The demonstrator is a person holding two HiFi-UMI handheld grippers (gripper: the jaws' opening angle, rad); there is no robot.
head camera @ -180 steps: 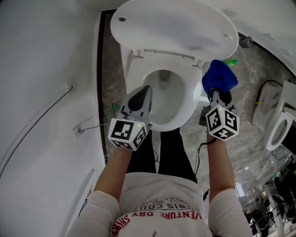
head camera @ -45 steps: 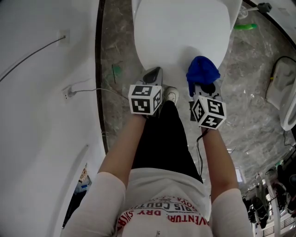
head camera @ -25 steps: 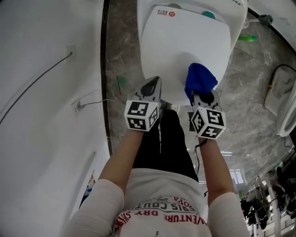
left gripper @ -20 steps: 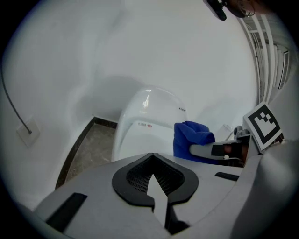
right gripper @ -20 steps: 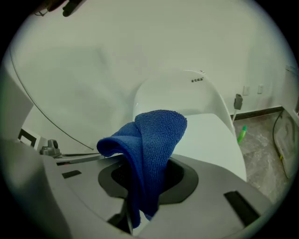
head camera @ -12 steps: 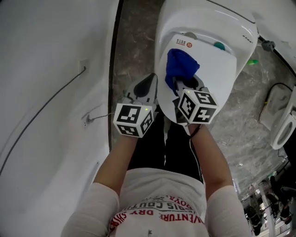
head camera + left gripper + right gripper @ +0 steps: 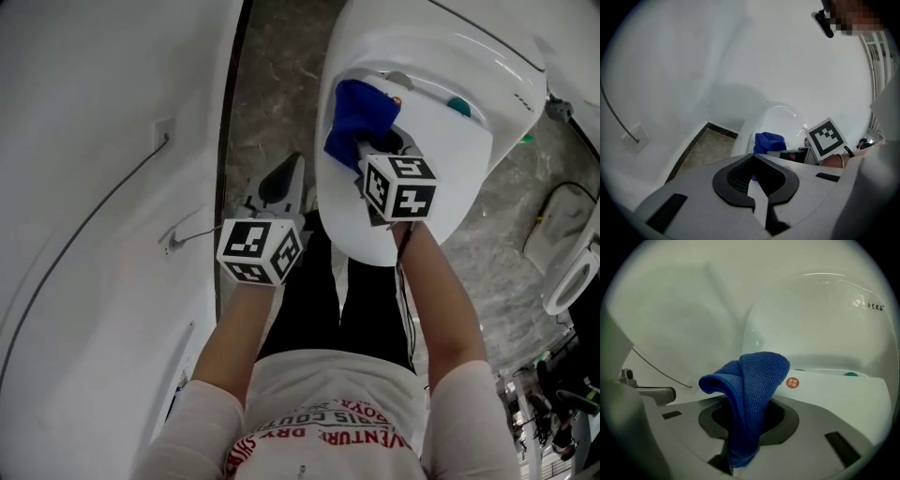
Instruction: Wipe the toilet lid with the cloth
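The white toilet lid (image 7: 441, 187) is down. My right gripper (image 7: 364, 148) reaches over its far left part, shut on the blue cloth (image 7: 359, 111), which rests bunched on the lid near the hinge. In the right gripper view the cloth (image 7: 752, 390) hangs folded from the right gripper (image 7: 745, 427), with the lid (image 7: 843, 394) and its red sticker (image 7: 792, 382) just behind. My left gripper (image 7: 281, 183) hovers off the lid's left edge over the floor, shut with nothing in it. The left gripper view shows the left gripper (image 7: 752, 176) with the cloth (image 7: 769, 142) beyond it.
A white wall (image 7: 94, 187) with a socket (image 7: 164, 131) and a cable runs close along the left. Grey marble floor (image 7: 272, 84) lies between wall and toilet. The cistern (image 7: 450, 47) stands behind the lid. Another white fixture (image 7: 567, 272) sits at the right edge.
The lid, up at first, is now down. My right gripper has carried the cloth from the lid's near right edge to its far left part. The left gripper has drawn left, off the lid.
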